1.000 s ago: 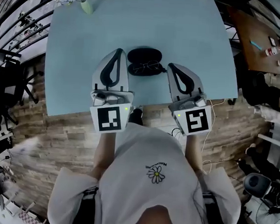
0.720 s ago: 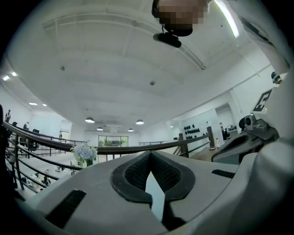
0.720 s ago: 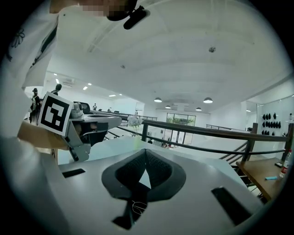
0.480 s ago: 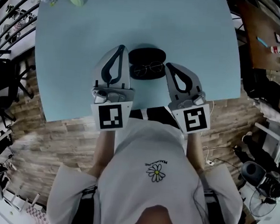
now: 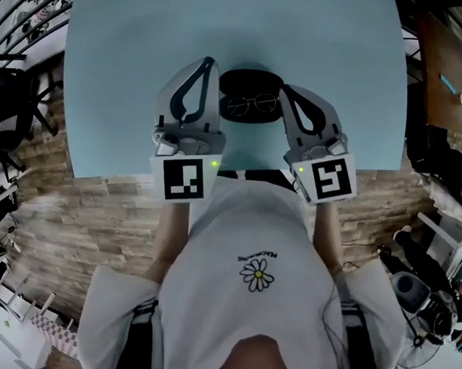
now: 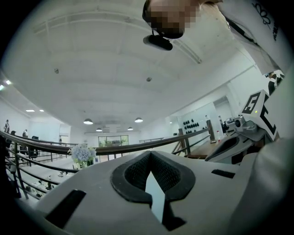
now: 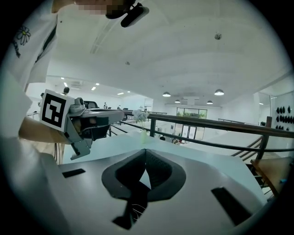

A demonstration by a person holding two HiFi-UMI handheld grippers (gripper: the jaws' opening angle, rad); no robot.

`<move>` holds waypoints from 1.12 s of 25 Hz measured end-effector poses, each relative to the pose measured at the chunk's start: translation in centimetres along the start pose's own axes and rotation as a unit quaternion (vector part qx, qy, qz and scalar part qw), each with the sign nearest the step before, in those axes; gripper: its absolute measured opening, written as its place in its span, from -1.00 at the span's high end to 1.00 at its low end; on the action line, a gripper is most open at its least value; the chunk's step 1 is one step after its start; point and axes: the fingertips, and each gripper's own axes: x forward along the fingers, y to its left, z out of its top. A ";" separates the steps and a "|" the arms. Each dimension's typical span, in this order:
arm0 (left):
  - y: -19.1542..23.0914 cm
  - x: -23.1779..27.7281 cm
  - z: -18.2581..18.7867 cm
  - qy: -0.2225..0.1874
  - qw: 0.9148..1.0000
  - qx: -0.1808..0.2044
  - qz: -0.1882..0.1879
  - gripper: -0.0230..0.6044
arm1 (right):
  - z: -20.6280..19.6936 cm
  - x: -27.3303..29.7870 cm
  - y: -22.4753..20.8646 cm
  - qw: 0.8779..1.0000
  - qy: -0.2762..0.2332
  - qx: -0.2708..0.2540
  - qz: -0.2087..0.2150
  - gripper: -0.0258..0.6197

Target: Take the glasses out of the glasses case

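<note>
An open black glasses case [image 5: 251,83] lies on the light blue table [image 5: 128,72] near its front edge. Thin wire-framed glasses [image 5: 251,105] rest in its near half. My left gripper [image 5: 210,61] stands just left of the case with its jaws shut and nothing between them. On the case's other side, my right gripper [image 5: 286,88] is also shut and empty. In the left gripper view the gripper [image 6: 150,153] shows its pads meeting at the tip. Below the closed tip of the gripper [image 7: 145,150] in the right gripper view, the dark case and the wire frame [image 7: 136,209] show through the gap.
A small vase of pale flowers [image 6: 82,155] stands at the table's far left corner. A railing [image 7: 216,121] runs behind the table. Wooden floor [image 5: 81,217] lies under the near edge, and a brown desk with small items [image 5: 456,77] stands to the right.
Both grippers have come forward and lower along the two sides of the case. Their tips now reach beside it. Both stay shut, and the case and glasses have not moved.
</note>
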 end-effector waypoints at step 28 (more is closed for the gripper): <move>1.8 -2.8 -7.0 0.083 0.995 0.011 0.046 0.88 | -14.1 4.7 5.7 0.846 0.276 -0.248 0.384 0.24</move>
